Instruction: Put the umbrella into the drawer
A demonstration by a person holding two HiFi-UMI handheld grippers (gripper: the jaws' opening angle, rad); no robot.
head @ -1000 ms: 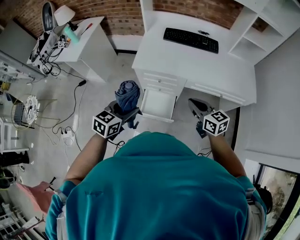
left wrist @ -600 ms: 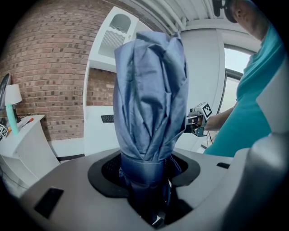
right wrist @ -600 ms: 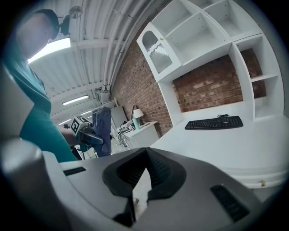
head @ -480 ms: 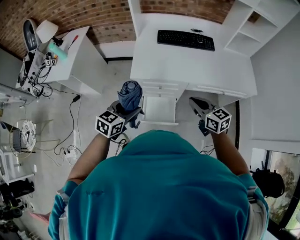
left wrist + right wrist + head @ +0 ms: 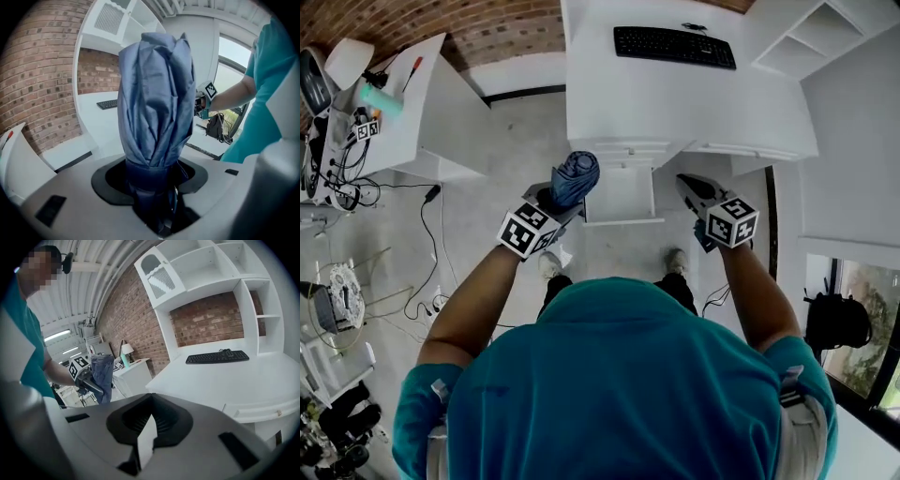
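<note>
A folded blue umbrella (image 5: 575,178) stands up out of my left gripper (image 5: 560,201), whose jaws are shut on its lower end. It fills the left gripper view as a bundle of blue cloth (image 5: 157,98) rising from the left gripper (image 5: 157,180). The bundle leans over the left edge of the open white drawer (image 5: 623,221), pulled out from the desk (image 5: 675,103). My right gripper (image 5: 687,184) hangs just right of the drawer, jaws together and nothing in them. From the right gripper (image 5: 145,430) I see the umbrella (image 5: 101,376) off to the left.
A black keyboard (image 5: 673,44) lies on the desk, with white shelves (image 5: 792,52) at its right end. A white side table (image 5: 403,112) with a lamp and clutter stands to the left. Cables (image 5: 431,234) trail over the floor, and my shoes (image 5: 551,264) stand before the drawer.
Both grippers have moved forward and down toward the desk. The umbrella has tilted toward the drawer and now sits at its left edge. Neither gripper's jaws have changed.
</note>
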